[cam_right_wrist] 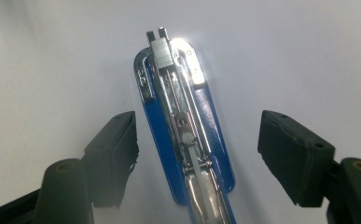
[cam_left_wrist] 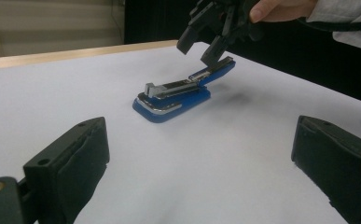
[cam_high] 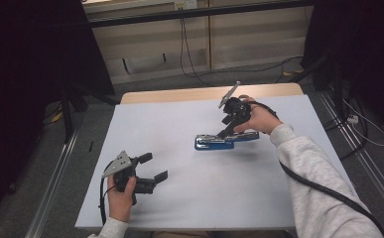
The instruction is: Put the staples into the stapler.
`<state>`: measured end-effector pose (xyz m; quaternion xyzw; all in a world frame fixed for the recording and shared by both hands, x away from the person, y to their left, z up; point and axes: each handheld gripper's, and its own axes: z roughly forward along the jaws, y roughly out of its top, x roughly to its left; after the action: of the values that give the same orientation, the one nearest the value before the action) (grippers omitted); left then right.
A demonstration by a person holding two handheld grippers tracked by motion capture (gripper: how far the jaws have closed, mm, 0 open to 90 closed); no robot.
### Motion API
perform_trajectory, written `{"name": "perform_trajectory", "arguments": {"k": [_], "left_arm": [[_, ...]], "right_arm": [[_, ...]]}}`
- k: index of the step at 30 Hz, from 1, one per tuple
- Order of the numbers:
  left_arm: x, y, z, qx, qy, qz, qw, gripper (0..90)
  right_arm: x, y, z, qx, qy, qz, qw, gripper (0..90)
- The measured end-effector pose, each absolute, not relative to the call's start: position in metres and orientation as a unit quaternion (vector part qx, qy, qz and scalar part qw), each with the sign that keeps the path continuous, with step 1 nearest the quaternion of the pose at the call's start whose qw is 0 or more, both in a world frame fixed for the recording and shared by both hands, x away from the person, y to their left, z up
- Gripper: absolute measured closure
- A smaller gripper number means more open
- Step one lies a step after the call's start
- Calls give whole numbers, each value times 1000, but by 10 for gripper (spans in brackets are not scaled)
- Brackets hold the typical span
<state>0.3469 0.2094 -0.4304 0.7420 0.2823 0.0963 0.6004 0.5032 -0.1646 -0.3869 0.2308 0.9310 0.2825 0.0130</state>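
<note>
A blue stapler (cam_high: 214, 142) lies swung open on the white table (cam_high: 189, 203), right of centre, its metal staple channel facing up. My right gripper (cam_high: 227, 127) hangs over the stapler's right end, tilted down. In the right gripper view its jaws (cam_right_wrist: 199, 140) stand open on either side of the stapler (cam_right_wrist: 183, 121), with the pads clear of it. My left gripper (cam_high: 155, 166) is at the table's front left, open and empty, and aims at the stapler (cam_left_wrist: 173, 95). The left gripper view also catches the right gripper (cam_left_wrist: 204, 44) above the stapler's raised arm.
A wooden strip (cam_high: 204, 92) runs along the table's far edge. Cables (cam_high: 189, 54) lie on the floor behind and to the right. Dark curtains stand at both sides. The right gripper's cable (cam_high: 318, 186) trails along the sleeve.
</note>
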Motion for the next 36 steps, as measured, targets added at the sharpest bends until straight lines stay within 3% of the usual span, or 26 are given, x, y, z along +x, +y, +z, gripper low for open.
{"name": "perform_trajectory", "arguments": {"k": [10,36], "left_arm": [[358,191,-427,752,280,89,590,41],[392,159,-430,778,291,71,552,40]], "right_arm": [[492,-190,-387,249,926,282,28,174],[450,-248,-395,299,898,316,64,136]]}}
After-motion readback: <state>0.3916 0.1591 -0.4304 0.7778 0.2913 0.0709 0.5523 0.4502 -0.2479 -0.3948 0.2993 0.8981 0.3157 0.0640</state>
